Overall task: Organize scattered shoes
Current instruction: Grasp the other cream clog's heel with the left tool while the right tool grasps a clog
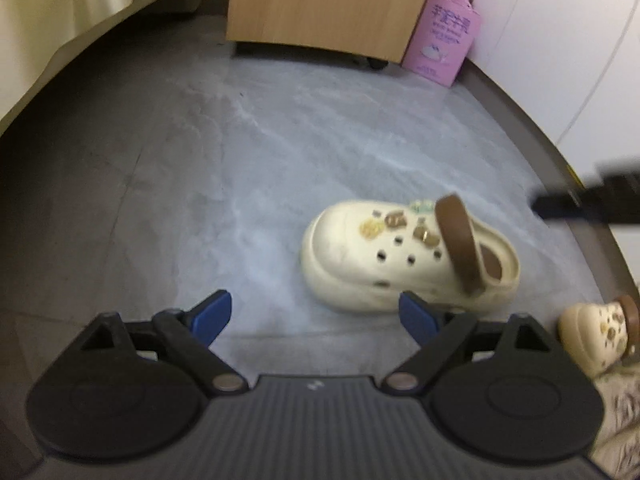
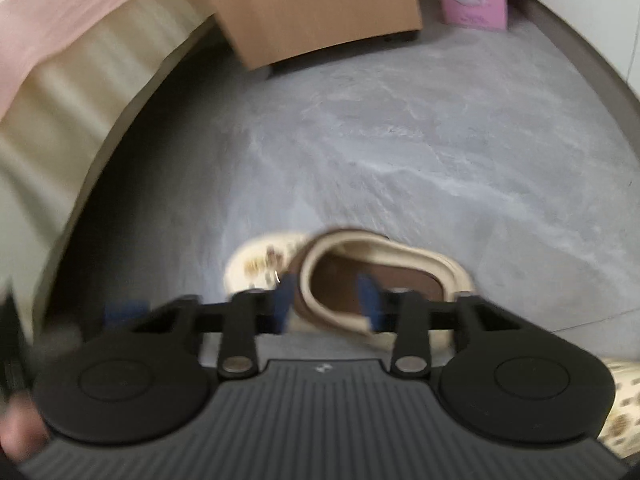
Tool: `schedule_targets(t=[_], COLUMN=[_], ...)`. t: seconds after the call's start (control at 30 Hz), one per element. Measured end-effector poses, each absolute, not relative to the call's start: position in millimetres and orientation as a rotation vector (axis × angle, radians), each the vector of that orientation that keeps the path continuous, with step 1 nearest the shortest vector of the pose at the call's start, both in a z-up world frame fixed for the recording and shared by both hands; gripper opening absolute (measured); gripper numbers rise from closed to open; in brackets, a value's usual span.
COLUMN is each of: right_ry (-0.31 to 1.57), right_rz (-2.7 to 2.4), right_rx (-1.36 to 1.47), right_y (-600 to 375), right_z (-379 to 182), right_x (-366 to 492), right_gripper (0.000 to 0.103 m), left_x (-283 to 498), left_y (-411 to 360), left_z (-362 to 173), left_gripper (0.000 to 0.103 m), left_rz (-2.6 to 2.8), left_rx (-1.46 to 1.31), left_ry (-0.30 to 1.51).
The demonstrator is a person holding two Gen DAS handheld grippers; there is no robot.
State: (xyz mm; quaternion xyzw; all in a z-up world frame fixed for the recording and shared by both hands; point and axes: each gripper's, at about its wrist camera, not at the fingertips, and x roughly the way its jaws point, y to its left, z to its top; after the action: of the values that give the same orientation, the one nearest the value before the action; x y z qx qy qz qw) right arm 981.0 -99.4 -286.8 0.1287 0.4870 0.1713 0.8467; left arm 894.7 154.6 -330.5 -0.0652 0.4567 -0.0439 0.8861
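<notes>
A cream clog (image 1: 404, 258) with a brown strap and several charms lies on the grey floor, toe pointing left. My left gripper (image 1: 320, 312) is open and holds nothing; its right fingertip is just in front of that clog's near side. A second cream clog (image 1: 596, 332) shows at the lower right edge. In the blurred right wrist view, my right gripper (image 2: 326, 294) is shut on the rim of a cream clog (image 2: 376, 256) with a brown insole, one pad outside the rim and one inside the opening. A dark, blurred part (image 1: 592, 200) at the right edge is probably the right gripper.
A wooden cabinet (image 1: 328, 4) on castors stands at the back, with a pink box (image 1: 444, 40) beside it against the white wall. A cream bed skirt (image 1: 60, 20) runs along the left. Patterned fabric (image 2: 624, 400) sits at the lower right.
</notes>
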Motion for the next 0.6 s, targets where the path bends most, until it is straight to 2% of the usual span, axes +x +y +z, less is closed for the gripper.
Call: schedule_targets(t=[0.2,0.6], right_ry=[1.092,1.133], right_rz=[0.292,0.333], right_rx=[0.322,0.251], right_y=[-75,-56], right_z=[-312,-332], right_x=[994,998], right_gripper=[0.026,0.028], left_x=[895,894], left_y=[167,159], left_z=[-327,-331], left_gripper=[0.093,0.093], left_rz=[-0.093,-0.145], left_rx=[-0.164,-0.157], left_ry=[0.916,0.929])
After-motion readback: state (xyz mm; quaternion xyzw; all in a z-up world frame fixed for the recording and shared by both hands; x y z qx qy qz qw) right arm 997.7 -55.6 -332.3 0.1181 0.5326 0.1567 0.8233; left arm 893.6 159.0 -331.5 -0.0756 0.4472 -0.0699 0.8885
